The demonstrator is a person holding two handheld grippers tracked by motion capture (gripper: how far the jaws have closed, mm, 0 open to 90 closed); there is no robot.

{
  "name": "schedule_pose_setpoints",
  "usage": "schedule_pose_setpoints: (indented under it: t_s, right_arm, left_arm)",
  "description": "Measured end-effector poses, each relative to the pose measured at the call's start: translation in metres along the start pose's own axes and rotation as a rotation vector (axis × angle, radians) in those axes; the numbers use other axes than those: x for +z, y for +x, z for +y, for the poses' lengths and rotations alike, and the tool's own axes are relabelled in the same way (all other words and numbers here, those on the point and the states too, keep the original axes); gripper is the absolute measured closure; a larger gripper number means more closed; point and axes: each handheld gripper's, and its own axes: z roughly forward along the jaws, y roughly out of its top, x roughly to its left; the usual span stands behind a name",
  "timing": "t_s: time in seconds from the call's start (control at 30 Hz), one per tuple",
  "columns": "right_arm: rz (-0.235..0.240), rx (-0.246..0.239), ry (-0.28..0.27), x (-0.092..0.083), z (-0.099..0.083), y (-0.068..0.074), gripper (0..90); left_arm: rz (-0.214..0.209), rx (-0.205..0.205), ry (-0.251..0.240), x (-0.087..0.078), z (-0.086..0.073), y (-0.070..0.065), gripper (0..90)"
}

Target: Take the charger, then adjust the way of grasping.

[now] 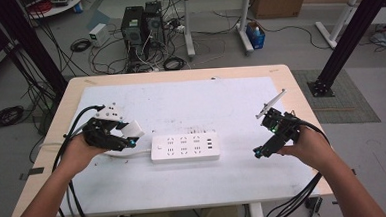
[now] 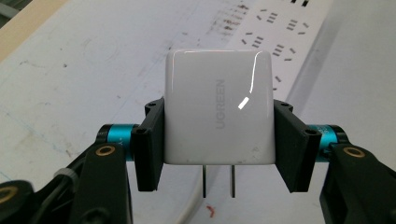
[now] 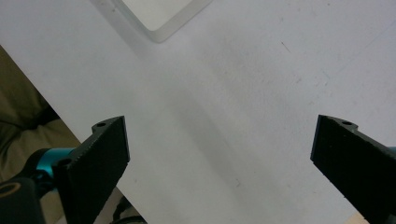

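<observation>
Left gripper view: left gripper point(image 2: 218, 140) pinches white charger point(image 2: 218, 109) by flat sides, prongs toward camera, above bench point(image 1: 245, 181) left of power strip point(image 1: 185, 147). Charger rigid, light, probably slick gloss; side grip suits. Right gripper point(image 3: 219, 154) spread wide, holding nothing.

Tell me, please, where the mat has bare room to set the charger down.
Bare mat lies between the power strip and the far edge, and between it and the right gripper. It is tight beside the left gripper holding the charger.
</observation>
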Motion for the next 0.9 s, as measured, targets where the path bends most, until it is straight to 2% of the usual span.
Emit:
schedule_pose_setpoints:
  t_s: [0.13, 0.3, 0.4, 0.57, 0.9]
  right_arm:
    - [-0.003, 0.003, 0.002, 0.001, -0.001, 0.002, 3.8]
    - [-0.009, 0.012, 0.000, 0.001, -0.002, 0.004, 3.8]
    - [-0.015, 0.017, 0.000, 0.000, -0.003, 0.005, 3.8]
    - [-0.019, 0.024, -0.004, -0.001, -0.006, 0.006, 3.8]
    - [0.007, 0.057, -0.049, 0.000, -0.007, 0.004, 3.8]
  left_arm:
    - [-0.004, 0.019, 0.009, -0.004, 0.005, -0.011, 42.6]
    - [-0.013, 0.034, 0.013, -0.001, 0.011, -0.018, 42.6]
    - [-0.021, 0.052, 0.029, 0.002, 0.013, -0.020, 42.6]
    - [-0.034, 0.056, 0.036, 0.007, 0.016, -0.023, 42.6]
    - [-0.066, 0.078, 0.043, 0.021, 0.025, -0.026, 42.6]
